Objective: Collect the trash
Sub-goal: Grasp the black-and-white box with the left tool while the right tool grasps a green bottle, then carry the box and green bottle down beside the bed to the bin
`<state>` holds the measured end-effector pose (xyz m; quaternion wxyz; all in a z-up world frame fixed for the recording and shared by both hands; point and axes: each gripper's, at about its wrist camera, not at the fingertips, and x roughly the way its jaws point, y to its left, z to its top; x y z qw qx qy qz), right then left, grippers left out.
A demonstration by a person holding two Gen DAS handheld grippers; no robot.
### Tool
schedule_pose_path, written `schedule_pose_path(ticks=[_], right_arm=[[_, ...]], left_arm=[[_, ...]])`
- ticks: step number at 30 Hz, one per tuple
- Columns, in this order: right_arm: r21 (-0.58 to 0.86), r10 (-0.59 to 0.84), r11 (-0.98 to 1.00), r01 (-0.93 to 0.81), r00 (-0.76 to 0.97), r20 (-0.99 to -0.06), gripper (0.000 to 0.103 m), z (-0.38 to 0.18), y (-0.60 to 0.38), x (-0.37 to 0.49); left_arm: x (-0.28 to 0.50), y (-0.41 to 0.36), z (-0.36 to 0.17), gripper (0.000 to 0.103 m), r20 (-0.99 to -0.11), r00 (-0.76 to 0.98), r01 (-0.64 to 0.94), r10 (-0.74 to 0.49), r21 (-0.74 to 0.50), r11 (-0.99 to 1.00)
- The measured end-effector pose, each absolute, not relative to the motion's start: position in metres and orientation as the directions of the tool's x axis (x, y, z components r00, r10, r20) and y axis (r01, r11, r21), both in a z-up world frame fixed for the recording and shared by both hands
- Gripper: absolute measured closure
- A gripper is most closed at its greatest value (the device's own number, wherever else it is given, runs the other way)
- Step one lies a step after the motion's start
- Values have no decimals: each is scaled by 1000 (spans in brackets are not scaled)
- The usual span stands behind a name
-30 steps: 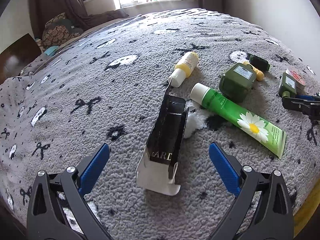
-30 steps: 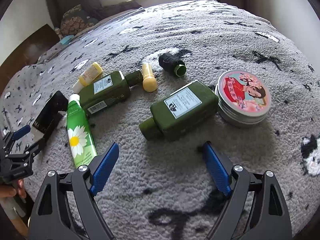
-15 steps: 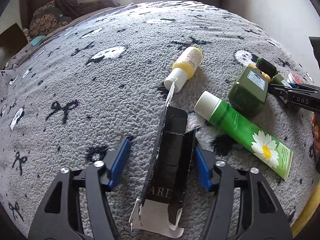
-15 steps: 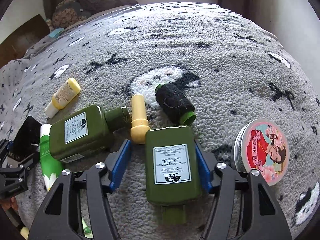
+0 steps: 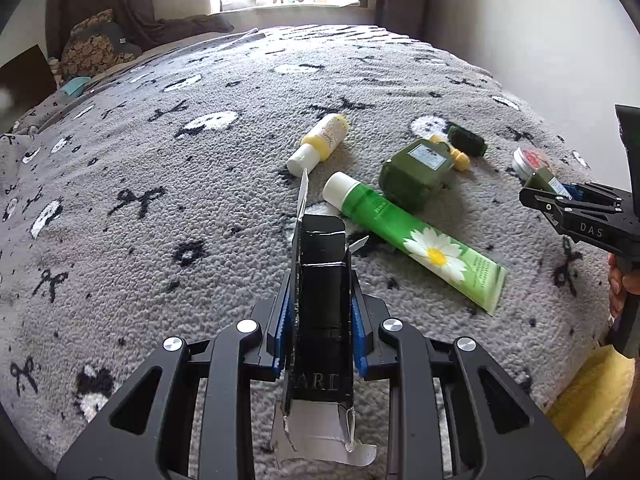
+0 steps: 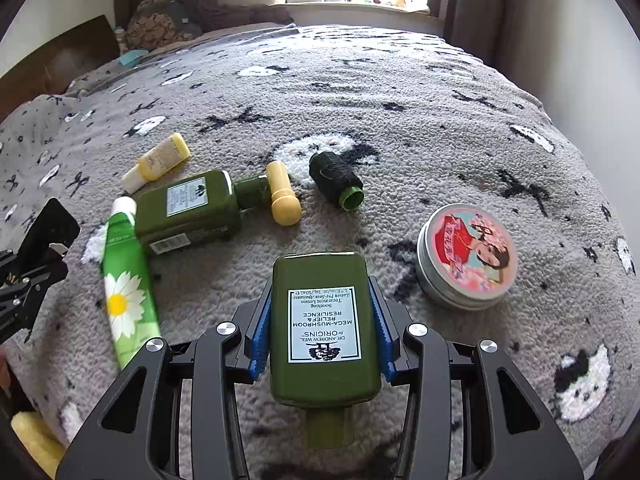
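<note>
My left gripper (image 5: 320,320) is shut on a torn black cardboard box (image 5: 320,312), held above the grey patterned blanket (image 5: 160,184). My right gripper (image 6: 320,320) is shut on a dark green lotion bottle (image 6: 324,324) with a white label, cap toward the camera. The right gripper with its bottle also shows at the right edge of the left wrist view (image 5: 560,200). The left gripper with the box shows at the left edge of the right wrist view (image 6: 28,276).
On the blanket lie a green daisy tube (image 5: 416,240), a second green bottle (image 6: 192,208), a small yellow bottle (image 5: 320,144), a yellow cap piece (image 6: 284,196), a dark thread spool (image 6: 336,180) and a round tin (image 6: 466,256). Pillows (image 5: 92,52) lie far left.
Both grippers have closed fully on their objects and lifted them off the blanket; both views pulled back and upward.
</note>
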<state>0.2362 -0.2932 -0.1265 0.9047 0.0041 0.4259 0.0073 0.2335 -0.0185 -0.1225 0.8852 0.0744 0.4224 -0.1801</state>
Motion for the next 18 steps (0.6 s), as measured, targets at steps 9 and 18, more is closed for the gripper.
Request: schedule_pose_path(ticks=[9, 18], right_arm=[[-2, 8, 1000, -13, 723, -690, 60, -88, -286, 166], [-59, -20, 998, -18, 805, -593, 60, -49, -279, 89]], left_arm=[[159, -32, -61, 79, -676, 669, 404, -309, -18, 914], [92, -38, -26, 79, -604, 718, 428, -346, -9, 904]])
